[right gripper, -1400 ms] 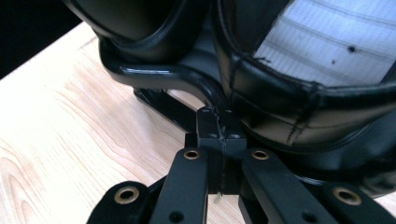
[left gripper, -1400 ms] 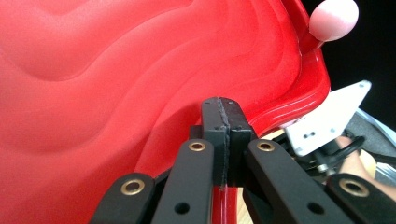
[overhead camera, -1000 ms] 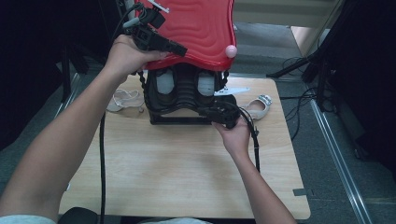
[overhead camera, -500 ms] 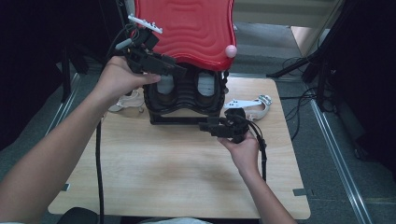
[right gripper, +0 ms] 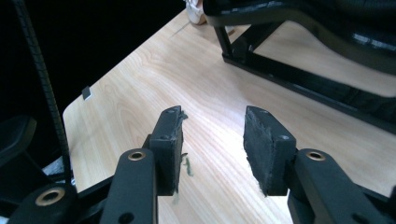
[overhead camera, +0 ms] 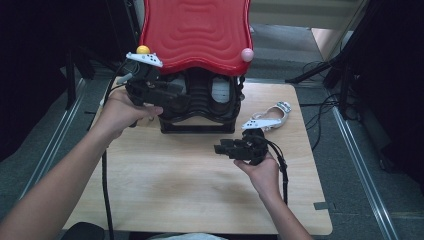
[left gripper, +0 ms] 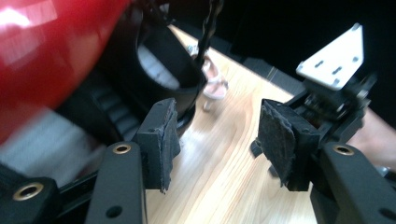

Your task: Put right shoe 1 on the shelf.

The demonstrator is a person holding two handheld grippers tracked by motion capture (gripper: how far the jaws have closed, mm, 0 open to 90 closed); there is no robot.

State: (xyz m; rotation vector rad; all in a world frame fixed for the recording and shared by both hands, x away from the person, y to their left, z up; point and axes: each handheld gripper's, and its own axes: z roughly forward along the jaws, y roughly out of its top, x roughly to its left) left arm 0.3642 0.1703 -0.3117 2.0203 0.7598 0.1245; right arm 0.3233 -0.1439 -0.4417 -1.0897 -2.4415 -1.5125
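A device with a raised red wavy lid [overhead camera: 195,30] and a black ribbed base [overhead camera: 200,107] stands at the back of the wooden table [overhead camera: 175,190]. My left gripper [overhead camera: 175,102] hovers at the base's left front, open; its jaws have just been closing with nothing between the pads [left gripper: 163,140]. In the left gripper view the red lid [left gripper: 42,56] and the base [left gripper: 154,56] lie close on the left. My right gripper [overhead camera: 224,148] sits in front of the base, open over bare wood [right gripper: 140,84]. Its jaws have also just been closing, on nothing.
A white sandal [overhead camera: 275,115] lies to the right of the base, also seen as the sandal [left gripper: 212,84] past my left jaws. A yellow knob [overhead camera: 143,49] and a pink knob [overhead camera: 247,54] mark the lid's front corners. The base's black frame [right gripper: 299,74] runs ahead of the right gripper.
My left gripper came down from the lid's left corner to the base's left side. My right gripper drew back from the base's front right corner. Both opened.
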